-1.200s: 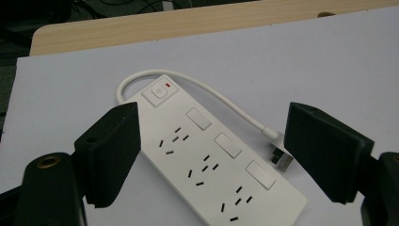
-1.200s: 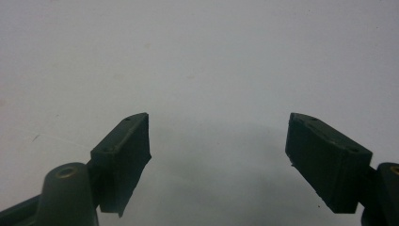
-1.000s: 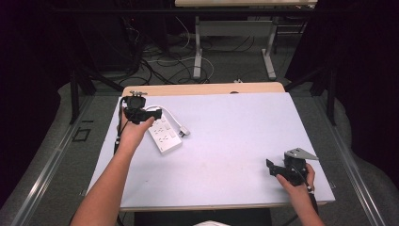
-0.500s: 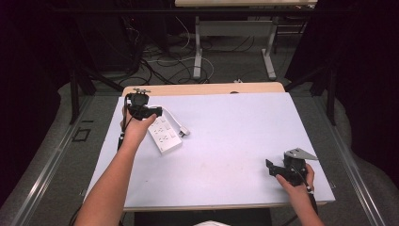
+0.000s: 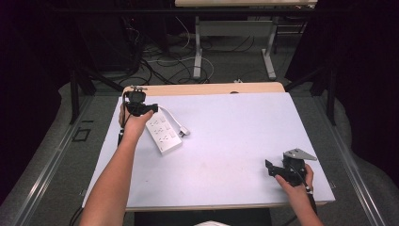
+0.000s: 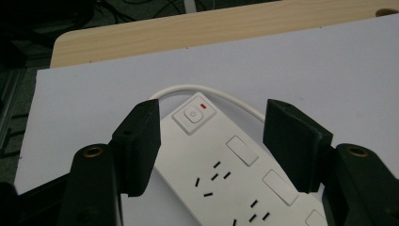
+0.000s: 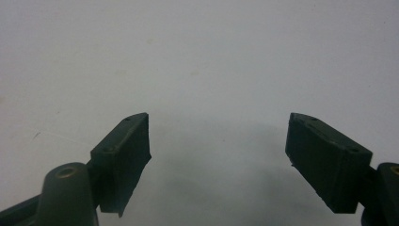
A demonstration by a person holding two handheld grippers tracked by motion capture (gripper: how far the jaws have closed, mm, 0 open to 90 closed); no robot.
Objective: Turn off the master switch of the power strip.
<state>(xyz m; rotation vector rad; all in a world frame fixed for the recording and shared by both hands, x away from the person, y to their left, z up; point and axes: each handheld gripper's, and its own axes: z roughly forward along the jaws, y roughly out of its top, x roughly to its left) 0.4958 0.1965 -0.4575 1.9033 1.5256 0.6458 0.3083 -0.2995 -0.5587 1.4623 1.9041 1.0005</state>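
Lying at an angle on the far left part of the bench (image 5: 226, 141), a white power strip (image 5: 163, 133) points its switch end toward the far left corner, and its white cord (image 5: 175, 122) loops from that end round along its right side to a plug (image 5: 185, 132) resting on the sheet just beside it. The left gripper (image 5: 139, 109) is held by the person's left hand (image 5: 131, 125) over the strip's far end. In the left gripper view the jaws stand wide apart, one on each side of the strip's switch end, with the power button (image 6: 193, 115) and its small red light between them and a little beyond their tips; the left jaw overlaps the strip's edge in that view, the right jaw sits clear of it, and neither is closed on anything, though I cannot tell whether either one touches the casing. Sockets and their shutters run back toward the camera between the jaws. The right gripper (image 5: 274, 168) rests in the right hand (image 5: 295, 183) at the near right of the bench, well apart from the strip, its jaws spread wide over bare white surface with nothing between them.
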